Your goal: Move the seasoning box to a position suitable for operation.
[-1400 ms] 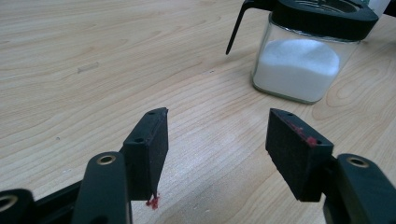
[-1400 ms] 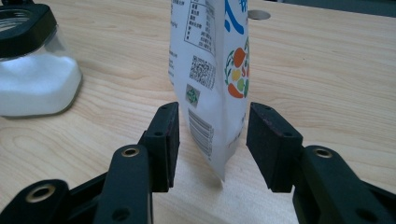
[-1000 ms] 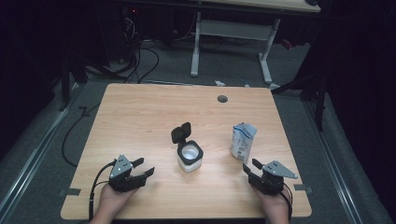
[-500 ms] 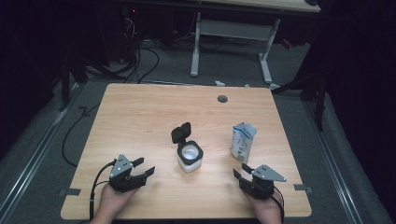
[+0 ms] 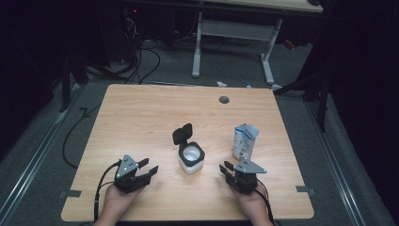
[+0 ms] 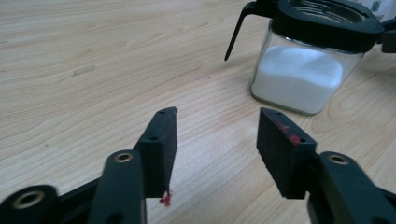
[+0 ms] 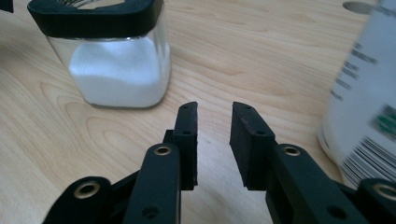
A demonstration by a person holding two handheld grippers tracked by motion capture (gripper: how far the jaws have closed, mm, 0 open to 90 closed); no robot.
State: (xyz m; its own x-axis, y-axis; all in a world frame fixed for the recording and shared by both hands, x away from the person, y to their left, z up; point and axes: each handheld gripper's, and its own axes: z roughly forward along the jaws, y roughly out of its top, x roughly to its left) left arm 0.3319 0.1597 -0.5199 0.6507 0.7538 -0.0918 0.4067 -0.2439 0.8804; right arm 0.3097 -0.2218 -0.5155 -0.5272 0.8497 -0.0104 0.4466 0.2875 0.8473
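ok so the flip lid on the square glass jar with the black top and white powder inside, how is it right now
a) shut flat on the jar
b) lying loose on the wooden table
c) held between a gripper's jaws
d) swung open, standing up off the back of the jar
d: the black flip lid stands tilted up from the square glass jar, still attached, leaving the white powder exposed from above.

Dim room w/ grey carpet floor (image 5: 56, 132), cables (image 5: 141, 66), white desk frame (image 5: 235, 33) behind wooden table (image 5: 141, 117).

On the table (image 5: 141, 117) I count one glass jar (image 5: 191, 159), one white pouch (image 5: 245, 142), probably paper, and two grippers.
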